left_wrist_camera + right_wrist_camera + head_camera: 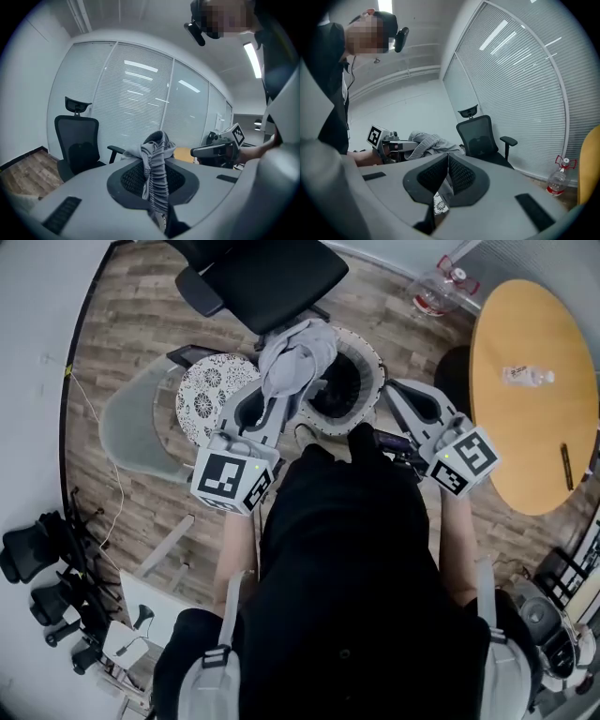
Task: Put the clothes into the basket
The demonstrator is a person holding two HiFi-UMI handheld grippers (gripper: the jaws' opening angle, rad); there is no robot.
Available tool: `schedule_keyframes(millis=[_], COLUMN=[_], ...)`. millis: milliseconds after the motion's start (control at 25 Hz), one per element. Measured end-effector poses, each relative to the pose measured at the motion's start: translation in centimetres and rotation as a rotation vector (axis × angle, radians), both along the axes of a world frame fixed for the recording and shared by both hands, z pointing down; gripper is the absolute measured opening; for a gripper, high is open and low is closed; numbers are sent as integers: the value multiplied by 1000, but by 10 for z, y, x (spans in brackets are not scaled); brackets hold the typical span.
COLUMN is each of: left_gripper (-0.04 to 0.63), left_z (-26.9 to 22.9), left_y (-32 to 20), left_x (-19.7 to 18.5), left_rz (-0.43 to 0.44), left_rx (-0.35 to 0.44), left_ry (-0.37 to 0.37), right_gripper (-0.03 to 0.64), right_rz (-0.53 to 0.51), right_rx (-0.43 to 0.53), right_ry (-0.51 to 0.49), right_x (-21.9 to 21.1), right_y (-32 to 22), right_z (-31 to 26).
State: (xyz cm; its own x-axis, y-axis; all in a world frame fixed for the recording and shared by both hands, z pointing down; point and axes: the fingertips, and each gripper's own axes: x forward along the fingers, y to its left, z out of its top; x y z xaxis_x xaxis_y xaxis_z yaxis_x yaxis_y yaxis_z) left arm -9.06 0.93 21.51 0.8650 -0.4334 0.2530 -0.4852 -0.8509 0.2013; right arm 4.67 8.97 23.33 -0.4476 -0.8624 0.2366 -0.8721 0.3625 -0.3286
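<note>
A grey garment [297, 354] hangs bunched from my left gripper [281, 395], which is shut on it. It hangs just over the near left rim of the round basket [367, 352], which has a dark inside and a white patterned rim. In the left gripper view the ribbed grey cloth [157, 164] is pinched between the jaws and droops down over them. My right gripper [396, 392] hovers at the basket's right side. Its jaws [447, 161] are shut with nothing between them. From the right gripper view I see the garment [430, 143] draped on the left gripper.
A round white patterned piece [211, 395] lies left of the basket. A black office chair [272, 273] stands behind it. A round wooden table [534, 381] with a small bottle [528, 375] is at the right. A plastic water bottle [436, 292] stands on the wooden floor.
</note>
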Motion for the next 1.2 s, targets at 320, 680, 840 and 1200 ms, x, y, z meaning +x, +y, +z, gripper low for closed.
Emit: schedule_keyframes(millis=[320, 680, 840, 1200], left_gripper=[54, 54, 54, 55], left_z=[3, 43, 64, 131], left_y=[13, 15, 18, 29], left_x=[39, 82, 101, 140], left_rz=[-34, -85, -81, -42], left_rx=[-64, -130, -164, -188], left_ry=[56, -24, -33, -105], right_gripper=[17, 17, 17, 17], right_rz=[-63, -122, -140, -155], right_rx=[-2, -57, -84, -163], right_ry=[-13, -49, -75, -99], right_x=[42, 72, 80, 102], right_y=[-7, -11, -6, 6], right_z=[3, 24, 35, 74])
